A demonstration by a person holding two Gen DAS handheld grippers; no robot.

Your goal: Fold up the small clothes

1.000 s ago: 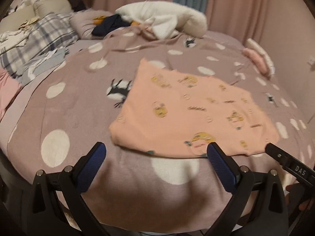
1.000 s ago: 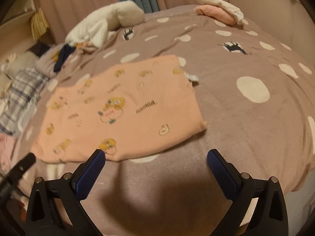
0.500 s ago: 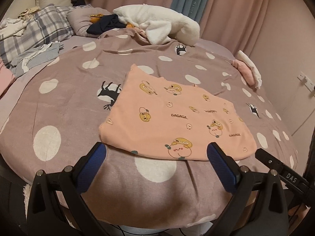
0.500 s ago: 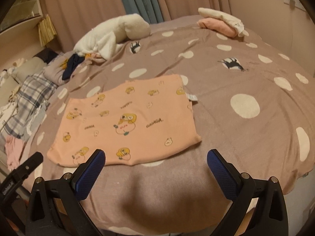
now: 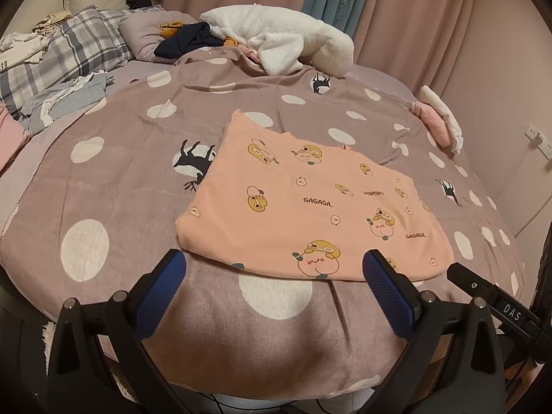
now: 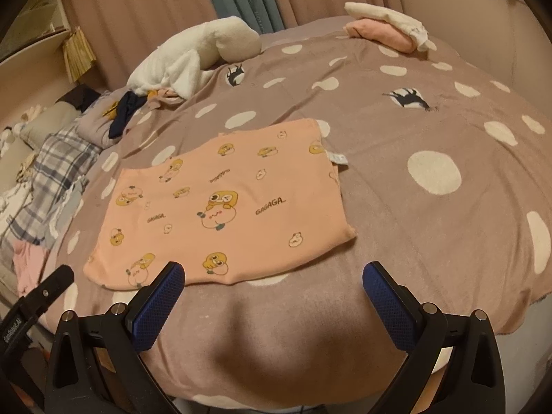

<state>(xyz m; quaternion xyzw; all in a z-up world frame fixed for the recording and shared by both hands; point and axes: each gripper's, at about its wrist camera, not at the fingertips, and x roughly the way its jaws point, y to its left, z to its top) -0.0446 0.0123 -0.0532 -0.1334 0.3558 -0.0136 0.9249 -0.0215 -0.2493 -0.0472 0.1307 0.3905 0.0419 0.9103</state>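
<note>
Pink curtains (image 5: 407, 10), polka-dot bed (image 5: 103, 179) (dim light)

The peach garment (image 5: 303, 207) is soft matt knit cloth with printed cartoons. Under it the spotted bedspread (image 5: 103, 179) looks like a nappier, towel-like weave — matt, faintly rough. At twelve o'clock in the left wrist view lies a white fleece blanket (image 5: 283, 39), thick and fluffy. The left gripper (image 5: 274, 276) has matt black plastic arms with bright metal pivot screws — its blue pads (image 5: 157, 293) are finely textured, rubbery-looking.
</note>
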